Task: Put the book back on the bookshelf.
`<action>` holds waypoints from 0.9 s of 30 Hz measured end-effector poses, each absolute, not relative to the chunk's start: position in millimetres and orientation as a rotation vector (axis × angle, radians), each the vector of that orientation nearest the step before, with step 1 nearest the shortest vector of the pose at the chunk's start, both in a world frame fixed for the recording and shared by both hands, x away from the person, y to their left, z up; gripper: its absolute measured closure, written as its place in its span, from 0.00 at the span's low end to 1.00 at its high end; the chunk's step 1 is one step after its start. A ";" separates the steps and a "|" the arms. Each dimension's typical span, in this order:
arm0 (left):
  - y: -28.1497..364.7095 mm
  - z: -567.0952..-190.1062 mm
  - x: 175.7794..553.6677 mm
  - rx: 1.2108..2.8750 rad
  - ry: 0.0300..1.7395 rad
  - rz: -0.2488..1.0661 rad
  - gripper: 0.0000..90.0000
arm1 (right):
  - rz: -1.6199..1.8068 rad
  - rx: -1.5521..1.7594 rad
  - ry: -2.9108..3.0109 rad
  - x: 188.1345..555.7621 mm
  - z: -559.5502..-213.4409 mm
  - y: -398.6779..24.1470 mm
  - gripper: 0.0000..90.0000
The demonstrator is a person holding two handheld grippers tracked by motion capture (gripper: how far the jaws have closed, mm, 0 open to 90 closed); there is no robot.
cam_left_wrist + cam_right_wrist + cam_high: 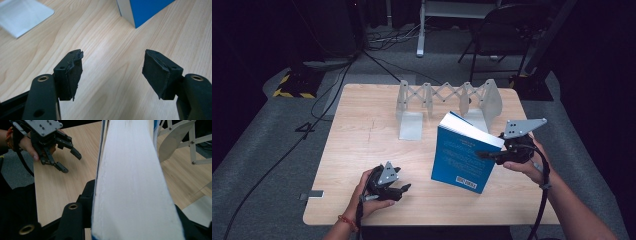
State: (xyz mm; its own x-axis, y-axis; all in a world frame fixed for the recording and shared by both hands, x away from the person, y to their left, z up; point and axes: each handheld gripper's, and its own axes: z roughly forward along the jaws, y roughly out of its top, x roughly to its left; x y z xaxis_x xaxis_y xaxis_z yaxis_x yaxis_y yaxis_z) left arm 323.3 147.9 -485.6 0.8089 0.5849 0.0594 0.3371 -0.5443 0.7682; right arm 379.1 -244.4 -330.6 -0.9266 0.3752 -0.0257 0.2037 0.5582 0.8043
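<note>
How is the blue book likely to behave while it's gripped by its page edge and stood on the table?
The blue book looks thick, so probably heavy for a one-sided grip by the right gripper. Its soft cover may flex. Tilted on a bottom edge, it could tip if released.

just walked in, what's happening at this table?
A person works two handheld grippers. The right gripper has its fingers clamped on a thick blue book, holding it upright with a lower corner near or on the wooden table. Behind it stands an expandable white book rack, with nothing in it. The left gripper is open and holds nothing, low over the table near the front edge.
</note>
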 end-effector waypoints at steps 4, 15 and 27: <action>155.1 -485.4 323.0 2.166 0.711 0.391 0.35 | 1.298 0.506 2.590 377.7 -330.7 -244.5 0.66; 162.8 -496.0 329.2 2.180 0.808 0.322 0.28 | 1.360 0.507 2.514 369.3 -336.2 -246.4 0.68; 162.4 -503.2 331.1 2.244 0.842 0.324 0.24 | 1.305 0.590 2.467 371.5 -322.8 -252.4 0.68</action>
State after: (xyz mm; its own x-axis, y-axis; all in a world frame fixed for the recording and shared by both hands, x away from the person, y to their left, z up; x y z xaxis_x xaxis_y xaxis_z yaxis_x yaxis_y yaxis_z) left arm 331.1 162.4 -503.2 0.7567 0.6536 -0.0131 0.4763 -0.5375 0.6958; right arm 371.5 -252.4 -322.8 -0.8748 0.4805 -0.0615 0.2197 0.5066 0.8337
